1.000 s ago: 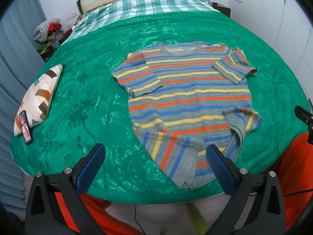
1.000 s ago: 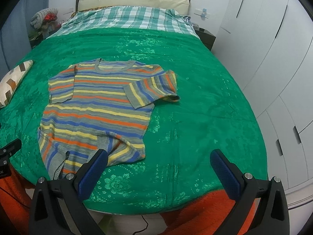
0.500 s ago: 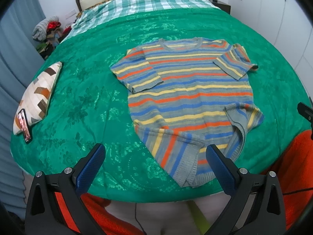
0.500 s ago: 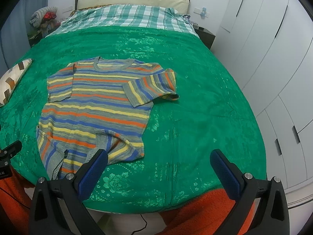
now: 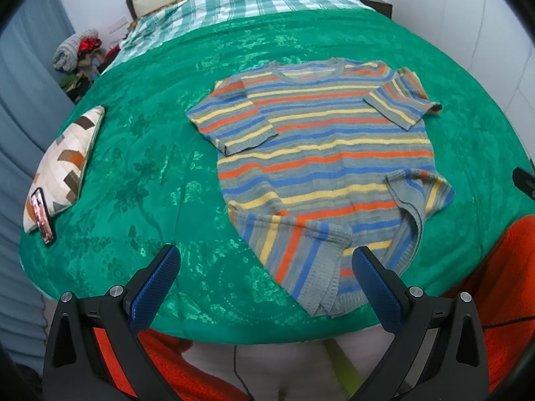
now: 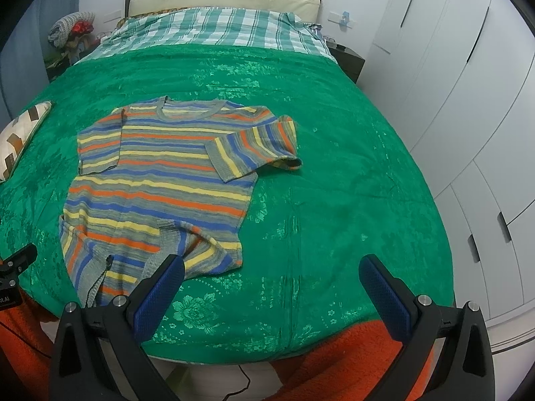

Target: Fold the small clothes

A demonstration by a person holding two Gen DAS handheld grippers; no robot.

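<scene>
A small striped knit sweater [image 5: 321, 167] in grey, orange, yellow and blue lies on the green bedspread [image 5: 140, 173], neck toward the headboard. Both sleeves are folded in over the body and the near hem corners are turned up. It also shows in the right wrist view [image 6: 160, 180], left of centre. My left gripper [image 5: 264, 260] is open and empty above the bed's near edge, its right finger over the hem. My right gripper [image 6: 272, 269] is open and empty, its left finger [image 6: 160, 297] by the sweater's near right corner.
A patterned cushion [image 5: 63, 167] with a phone [image 5: 41, 215] leaning on it lies at the bed's left edge. A plaid sheet [image 6: 214, 30] and pillow are at the head. White wardrobe doors [image 6: 468, 107] stand on the right. Orange fabric [image 6: 334, 361] hangs below the near edge.
Both grippers have drifted slightly nearer and lower toward the sweater's hem. The sweater has not moved. Both jaws stay open.
</scene>
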